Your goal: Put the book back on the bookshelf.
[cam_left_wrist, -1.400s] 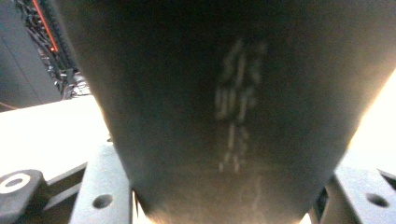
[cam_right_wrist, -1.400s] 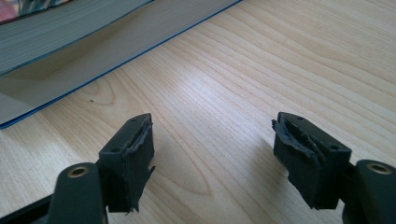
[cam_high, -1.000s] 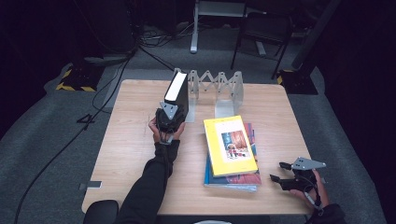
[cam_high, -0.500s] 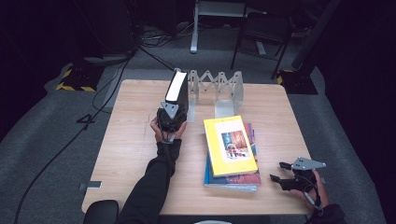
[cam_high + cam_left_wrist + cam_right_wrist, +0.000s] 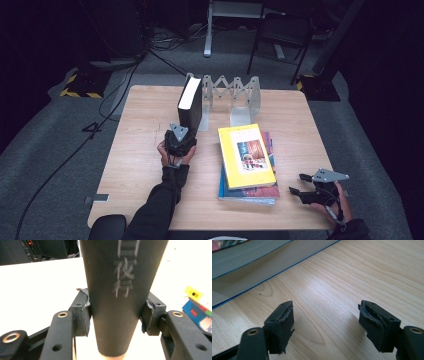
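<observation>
Black book [image 5: 190, 106] is tipped more upright against metal rack [image 5: 231, 96] than a second ago; left gripper [image 5: 178, 134], clamped on spine, is shifted slightly with it.

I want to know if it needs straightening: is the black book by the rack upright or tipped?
Upright: the black book stands on its bottom edge, white page block up, spine clamped by the left gripper, beside the metal rack.

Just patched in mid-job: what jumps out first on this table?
The black book stands upright on the table, at the left end of the metal expanding book rack, clamped by its spine in the left hand-held gripper. To its right lies a stack with a yellow book on top, and the right hand-held gripper rests open near the front right corner.
</observation>
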`<state>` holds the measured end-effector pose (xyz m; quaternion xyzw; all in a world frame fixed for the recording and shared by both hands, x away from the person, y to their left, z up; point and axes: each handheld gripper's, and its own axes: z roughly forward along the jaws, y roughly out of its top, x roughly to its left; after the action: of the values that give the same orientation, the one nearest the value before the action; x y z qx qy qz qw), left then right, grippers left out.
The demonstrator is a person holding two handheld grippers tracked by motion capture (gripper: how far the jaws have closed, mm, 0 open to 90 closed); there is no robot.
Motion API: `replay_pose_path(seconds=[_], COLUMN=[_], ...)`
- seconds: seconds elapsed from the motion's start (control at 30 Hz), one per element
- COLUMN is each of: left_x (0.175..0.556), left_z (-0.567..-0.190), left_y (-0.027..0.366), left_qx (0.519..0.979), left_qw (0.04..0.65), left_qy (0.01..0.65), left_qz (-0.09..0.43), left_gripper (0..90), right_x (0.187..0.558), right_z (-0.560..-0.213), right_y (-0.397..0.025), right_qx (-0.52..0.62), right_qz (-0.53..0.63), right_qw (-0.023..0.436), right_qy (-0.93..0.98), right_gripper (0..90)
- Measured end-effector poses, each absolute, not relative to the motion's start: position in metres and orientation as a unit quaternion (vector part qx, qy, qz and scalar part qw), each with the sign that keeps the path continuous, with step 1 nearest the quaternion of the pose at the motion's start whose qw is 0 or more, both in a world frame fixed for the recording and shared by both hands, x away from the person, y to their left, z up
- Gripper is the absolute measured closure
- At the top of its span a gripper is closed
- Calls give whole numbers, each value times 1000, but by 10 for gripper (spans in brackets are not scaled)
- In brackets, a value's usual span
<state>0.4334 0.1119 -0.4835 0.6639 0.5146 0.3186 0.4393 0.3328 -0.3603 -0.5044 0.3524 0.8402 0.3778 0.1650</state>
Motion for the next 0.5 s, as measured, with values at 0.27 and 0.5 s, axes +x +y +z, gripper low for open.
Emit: replay_pose_path(seconds=[0.27,0.5], left_x=[442,460], left_z=[-482,-480], left_y=[105,95], left_qx=[655,651], left_qw=[437,433], left_qy=[525,536], left_qz=[323,319], left_gripper=[519,519], right_x=[333,333], right_z=[-504,-504], right_y=[-360,-360], right_qx=[353,353], right_qz=[378,378], right_qw=[164,164], right_qy=[840,840], right_gripper=[279,279])
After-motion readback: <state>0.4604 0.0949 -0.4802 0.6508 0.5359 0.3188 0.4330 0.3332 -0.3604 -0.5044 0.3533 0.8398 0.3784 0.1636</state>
